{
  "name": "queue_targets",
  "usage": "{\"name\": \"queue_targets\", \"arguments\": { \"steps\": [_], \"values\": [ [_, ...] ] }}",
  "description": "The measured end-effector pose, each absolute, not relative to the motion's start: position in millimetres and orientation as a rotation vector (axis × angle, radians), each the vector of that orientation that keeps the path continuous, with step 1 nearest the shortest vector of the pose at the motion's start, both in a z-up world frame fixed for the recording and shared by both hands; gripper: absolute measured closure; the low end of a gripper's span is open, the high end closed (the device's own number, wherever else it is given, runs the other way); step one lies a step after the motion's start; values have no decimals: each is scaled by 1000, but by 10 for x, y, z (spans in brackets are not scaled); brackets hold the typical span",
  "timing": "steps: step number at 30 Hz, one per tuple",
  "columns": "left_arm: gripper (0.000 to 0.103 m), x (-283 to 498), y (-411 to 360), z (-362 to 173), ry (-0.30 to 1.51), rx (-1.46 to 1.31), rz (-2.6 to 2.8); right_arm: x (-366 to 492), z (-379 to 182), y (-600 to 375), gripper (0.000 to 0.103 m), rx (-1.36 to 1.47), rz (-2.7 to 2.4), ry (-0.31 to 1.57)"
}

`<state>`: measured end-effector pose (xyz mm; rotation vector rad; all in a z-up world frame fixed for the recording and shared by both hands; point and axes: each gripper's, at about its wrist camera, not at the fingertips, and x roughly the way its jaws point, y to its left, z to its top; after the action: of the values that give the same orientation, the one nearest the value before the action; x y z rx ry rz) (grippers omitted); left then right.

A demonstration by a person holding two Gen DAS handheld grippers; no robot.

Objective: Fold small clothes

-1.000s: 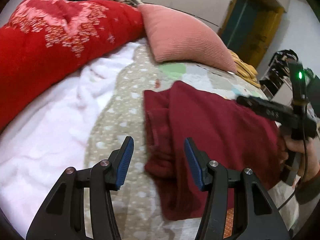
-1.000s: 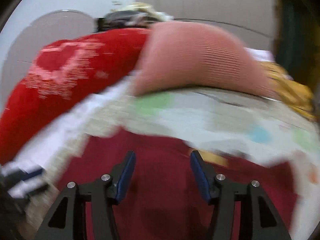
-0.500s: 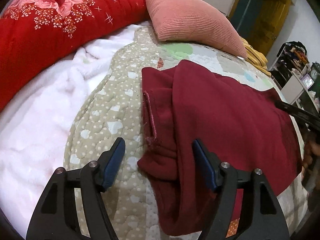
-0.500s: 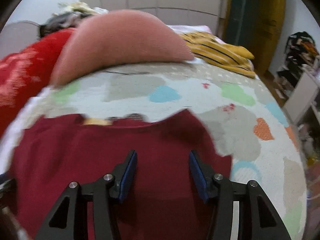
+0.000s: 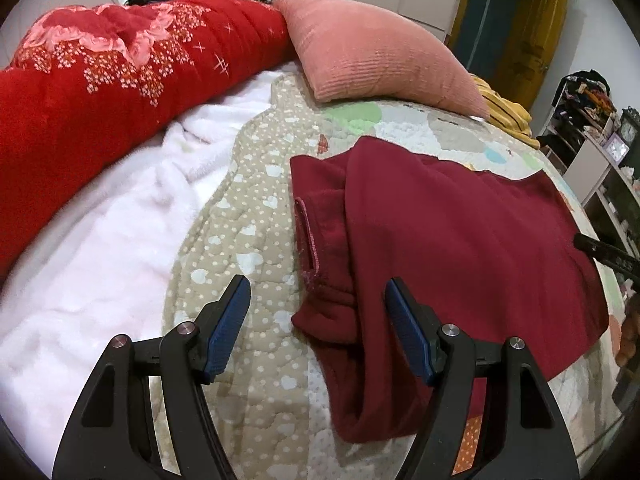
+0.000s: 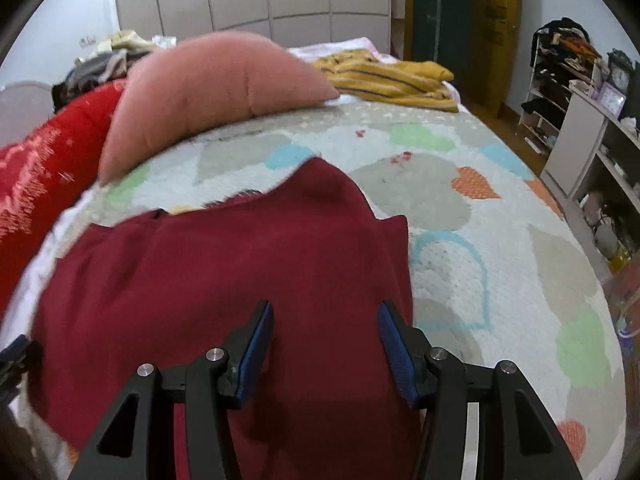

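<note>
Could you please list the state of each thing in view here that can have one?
Maroon garment: lying flat on the quilt, partly folded, left edge doubled over.
Left gripper: open, fingers either side of the garment's folded edge, not pressing it.
Right gripper: open above the garment, gripping nothing.
Pink pillow: resting on the quilt's far end.
Yellow striped garment: crumpled, unfolded.
Red blanket: bunched along the bed's side.
</note>
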<state>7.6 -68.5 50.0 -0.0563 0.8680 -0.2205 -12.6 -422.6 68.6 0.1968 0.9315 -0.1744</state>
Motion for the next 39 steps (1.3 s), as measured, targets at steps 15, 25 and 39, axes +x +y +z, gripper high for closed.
{"name": "queue_targets", "arguments": {
  "steps": [15, 25, 39],
  "values": [
    [33, -38, -581, 555, 872, -88, -246, -341, 902, -3748, 42, 141, -129, 945],
    [33, -58, -560, 523, 883, -93, -250, -73, 916, -3056, 42, 107, 26, 958],
    [33, -4, -552, 454, 908, -90, -245, 462, 762, -2318, 49, -12, 196, 937]
  ]
}}
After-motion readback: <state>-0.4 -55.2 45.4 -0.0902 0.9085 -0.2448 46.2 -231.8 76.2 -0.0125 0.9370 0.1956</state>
